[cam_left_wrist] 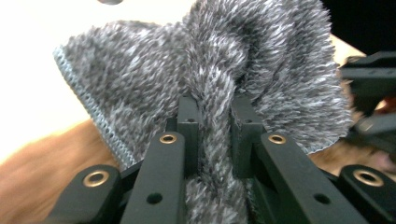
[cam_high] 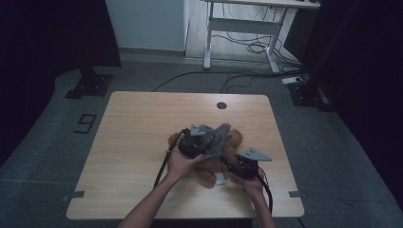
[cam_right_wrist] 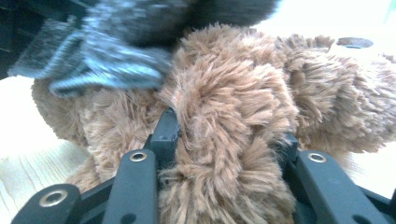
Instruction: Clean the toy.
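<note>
The person's forearms enter over the near edge of the wooden table (cam_high: pixel 133 123), which stands on grey floor before a white desk (cam_high: pixel 247 23). The left gripper (cam_left_wrist: pixel 212 112) pinches the grey knitted garment (cam_left_wrist: pixel 140 84); the right gripper (cam_right_wrist: pixel 226 135) clamps the brown teddy bear (cam_right_wrist: pixel 233 93) lying mid-table.

The plush toy (cam_right_wrist: pixel 233 121) is tawny brown and shaggy. The cloth (cam_left_wrist: pixel 201 74) over it is knitted in mottled grey and white, with a pale blue-grey hem. The fingers (cam_left_wrist: pixel 189 126) are black with brass rivets. The surface (cam_high: pixel 142 123) is light wood grain, with a dark round hole at 12 o'clock.
</note>
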The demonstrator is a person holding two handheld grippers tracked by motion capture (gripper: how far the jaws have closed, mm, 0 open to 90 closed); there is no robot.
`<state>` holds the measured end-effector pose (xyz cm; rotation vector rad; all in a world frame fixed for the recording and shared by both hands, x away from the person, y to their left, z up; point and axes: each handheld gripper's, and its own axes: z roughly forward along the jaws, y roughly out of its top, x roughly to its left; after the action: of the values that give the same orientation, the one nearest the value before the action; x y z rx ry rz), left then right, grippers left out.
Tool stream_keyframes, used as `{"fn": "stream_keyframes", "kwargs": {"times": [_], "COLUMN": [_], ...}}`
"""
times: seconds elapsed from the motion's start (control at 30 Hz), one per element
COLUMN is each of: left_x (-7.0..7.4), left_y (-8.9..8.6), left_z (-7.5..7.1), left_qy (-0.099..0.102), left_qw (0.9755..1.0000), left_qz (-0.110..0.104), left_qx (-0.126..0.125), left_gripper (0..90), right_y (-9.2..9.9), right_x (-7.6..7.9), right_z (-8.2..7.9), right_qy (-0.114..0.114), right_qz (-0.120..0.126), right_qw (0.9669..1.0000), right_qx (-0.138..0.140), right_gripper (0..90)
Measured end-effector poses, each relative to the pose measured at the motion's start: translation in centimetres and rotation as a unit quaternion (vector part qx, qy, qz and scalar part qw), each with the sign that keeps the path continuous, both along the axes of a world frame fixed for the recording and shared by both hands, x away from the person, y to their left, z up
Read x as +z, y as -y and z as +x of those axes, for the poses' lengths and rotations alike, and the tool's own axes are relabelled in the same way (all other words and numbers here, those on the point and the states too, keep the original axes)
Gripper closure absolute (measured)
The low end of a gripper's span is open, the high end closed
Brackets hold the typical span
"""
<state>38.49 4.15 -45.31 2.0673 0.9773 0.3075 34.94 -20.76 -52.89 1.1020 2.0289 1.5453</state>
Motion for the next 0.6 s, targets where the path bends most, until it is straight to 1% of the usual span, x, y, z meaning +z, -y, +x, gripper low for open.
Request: {"fn": "stream_keyframes", "kwargs": {"times": [0.1, 0.17, 0.2, 0.23, 0.3, 0.37, 0.4, 0.43, 0.47, 0.5, 0.57, 0.6], "left_x": [0.1, 0.6, 0.7, 0.7, 0.3, -0.4, -1.2, -1.2, -1.7, -1.7, -2.2, -2.7], "left_y": [-2.5, -4.3, -6.1, -6.1, -7.8, -8.9, -9.8, -9.8, -10.4, -10.4, -10.9, -11.3], "left_z": [-0.3, -0.6, -0.8, -0.8, -1.0, -1.4, -1.7, -1.7, -1.8, -1.8, -2.0, -2.1], "left_qy": [0.005, 0.016, 0.019, 0.019, 0.009, 0.005, 0.002, 0.002, -0.004, -0.004, -0.009, -0.012], "left_qw": [0.9999, 0.9994, 0.9988, 0.9988, 0.9985, 0.9981, 0.9977, 0.9977, 0.9972, 0.9972, 0.9969, 0.9967], "left_qz": [-0.004, 0.005, 0.013, 0.013, 0.007, 0.005, 0.004, 0.004, 0.005, 0.005, 0.005, 0.008], "left_qx": [0.013, 0.03, 0.044, 0.044, 0.053, 0.061, 0.068, 0.068, 0.075, 0.075, 0.079, 0.08], "left_gripper": [77.3, 77.3, 77.3, 77.3, 77.2, 77.2, 77.1, 77.1, 77.1, 77.1, 77.2, 77.4], "right_y": [0.1, 0.1, 0.1, 0.1, 0.2, 0.2, 0.2, 0.2, 0.2, 0.2, 0.2, 0.2], "right_x": [-0.1, -0.1, -0.1, -0.1, -0.1, -0.1, -0.2, -0.2, -0.2, -0.2, -0.2, -0.2], "right_z": [0.0, 0.0, 0.0, 0.0, 0.1, 0.1, 0.1, 0.1, 0.1, 0.1, 0.1, 0.1], "right_qy": [-0.002, -0.002, -0.003, -0.003, -0.003, -0.004, -0.004, -0.004, -0.004, -0.004, -0.003, -0.004], "right_qz": [0.006, 0.008, 0.009, 0.009, 0.011, 0.012, 0.013, 0.013, 0.014, 0.014, 0.015, 0.016], "right_qw": [1.0, 1.0, 1.0, 1.0, 0.9999, 0.9999, 0.9999, 0.9999, 0.9999, 0.9999, 0.9999, 0.9999], "right_qx": [0.001, 0.0, 0.0, 0.0, 0.0, 0.001, 0.001, 0.001, 0.0, 0.0, -0.001, 0.0], "right_gripper": [57.7, 57.7, 57.7, 57.7, 57.7, 57.6, 57.6, 57.6, 57.6, 57.6, 57.6, 57.5]}}
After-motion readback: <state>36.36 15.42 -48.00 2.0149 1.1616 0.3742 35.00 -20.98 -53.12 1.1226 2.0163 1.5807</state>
